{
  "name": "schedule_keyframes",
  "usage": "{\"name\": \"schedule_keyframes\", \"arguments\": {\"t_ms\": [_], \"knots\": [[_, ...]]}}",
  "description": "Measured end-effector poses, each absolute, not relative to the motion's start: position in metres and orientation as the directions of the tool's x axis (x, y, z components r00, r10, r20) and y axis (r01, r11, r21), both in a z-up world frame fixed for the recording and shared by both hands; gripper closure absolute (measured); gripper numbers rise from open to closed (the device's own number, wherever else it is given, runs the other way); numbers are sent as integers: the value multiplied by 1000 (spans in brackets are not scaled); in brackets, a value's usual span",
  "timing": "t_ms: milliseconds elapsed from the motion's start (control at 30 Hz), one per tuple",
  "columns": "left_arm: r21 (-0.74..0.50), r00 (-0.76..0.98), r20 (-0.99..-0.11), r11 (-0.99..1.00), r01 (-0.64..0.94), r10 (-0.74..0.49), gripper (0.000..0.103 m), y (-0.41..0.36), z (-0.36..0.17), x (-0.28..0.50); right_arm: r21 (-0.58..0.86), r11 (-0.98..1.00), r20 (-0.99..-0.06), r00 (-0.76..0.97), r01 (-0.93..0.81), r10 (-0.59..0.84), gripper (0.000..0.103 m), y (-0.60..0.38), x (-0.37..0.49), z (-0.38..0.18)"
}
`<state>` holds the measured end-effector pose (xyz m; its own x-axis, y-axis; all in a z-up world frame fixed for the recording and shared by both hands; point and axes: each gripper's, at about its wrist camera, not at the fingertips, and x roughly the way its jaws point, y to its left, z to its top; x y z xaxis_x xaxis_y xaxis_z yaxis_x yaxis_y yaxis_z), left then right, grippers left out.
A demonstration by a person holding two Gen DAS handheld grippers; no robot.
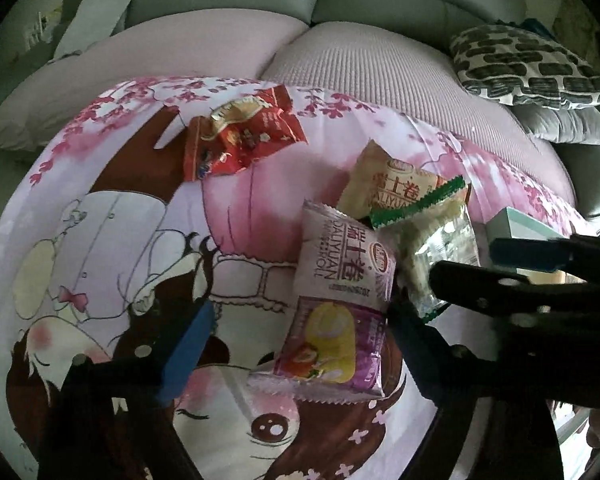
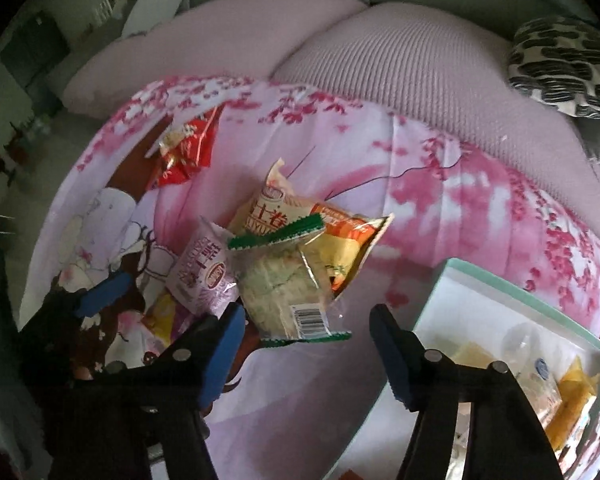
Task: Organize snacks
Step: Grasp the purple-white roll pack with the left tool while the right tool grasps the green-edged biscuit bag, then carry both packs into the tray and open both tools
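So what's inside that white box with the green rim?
The box holds several wrappers: a yellow packet and some clear, pale ones. The right gripper's finger and frame edge hide the rest.

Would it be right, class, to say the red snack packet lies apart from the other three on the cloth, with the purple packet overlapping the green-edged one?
Nearly. In the left wrist view the red packet lies apart, but the green-edged packet overlaps the purple packet.

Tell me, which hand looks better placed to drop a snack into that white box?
Probably the right: its tool straddles the green-edged packet, and the box lies just beside it. The left tool is around the purple packet, farther away.
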<state>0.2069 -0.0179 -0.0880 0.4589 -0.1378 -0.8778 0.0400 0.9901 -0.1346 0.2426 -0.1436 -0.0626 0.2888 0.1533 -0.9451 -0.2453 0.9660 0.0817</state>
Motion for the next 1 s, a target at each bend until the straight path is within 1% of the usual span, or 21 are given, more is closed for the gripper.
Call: {"name": "schedule_keyframes", "arguments": {"t_ms": [33,133,167,233,300,333,367,400,433,467,533,667,800,1000], "knots": [[-138,456,-879,989,45,-143,19,-19,-89,208,77,966,-949,280,-246,147,35,-142,245,-66],[-144,445,-882,988,56,-154,23,-22,-92,211,67,967,-958,256,-247,132,35,-135,253,-74],[-145,442,-884,988,56,-154,27,-22,-93,211,66,967,-960,250,-248,130,35,-133,255,-75],[-142,435,-888,989,46,-148,32,-21,-95,213,59,966,-962,242,-253,122,35,-128,258,-80],[-150,434,-888,988,38,-151,34,-20,-95,214,50,967,-965,239,-248,111,35,-125,261,-84],[-154,435,-887,988,31,-152,37,-18,-95,214,51,969,-966,233,-243,109,36,-124,263,-87],[-156,437,-887,988,21,-149,43,-17,-95,214,53,970,-967,229,-238,109,37,-124,264,-89],[-153,437,-888,988,11,-142,46,-15,-95,215,58,971,-968,224,-232,112,42,-124,265,-91],[-148,436,-890,989,1,-134,53,-13,-95,215,63,972,-969,220,-226,114,46,-124,265,-93],[-147,435,-891,989,-8,-129,55,-12,-95,215,67,973,-968,220,-221,117,46,-125,264,-94],[-164,436,-889,986,-18,-140,57,-10,-95,215,72,974,-966,227,-216,121,49,-126,262,-94],[-175,433,-890,984,-30,-145,61,-9,-94,213,93,976,-961,240,-199,140,49,-134,256,-90],[-207,427,-888,977,-42,-169,61,-6,-93,211,127,976,-948,267,-176,171,50,-142,244,-79],[-222,443,-879,974,-50,-178,62,-4,-83,205,171,976,-913,351,-136,209,50,-153,211,-53]]}}
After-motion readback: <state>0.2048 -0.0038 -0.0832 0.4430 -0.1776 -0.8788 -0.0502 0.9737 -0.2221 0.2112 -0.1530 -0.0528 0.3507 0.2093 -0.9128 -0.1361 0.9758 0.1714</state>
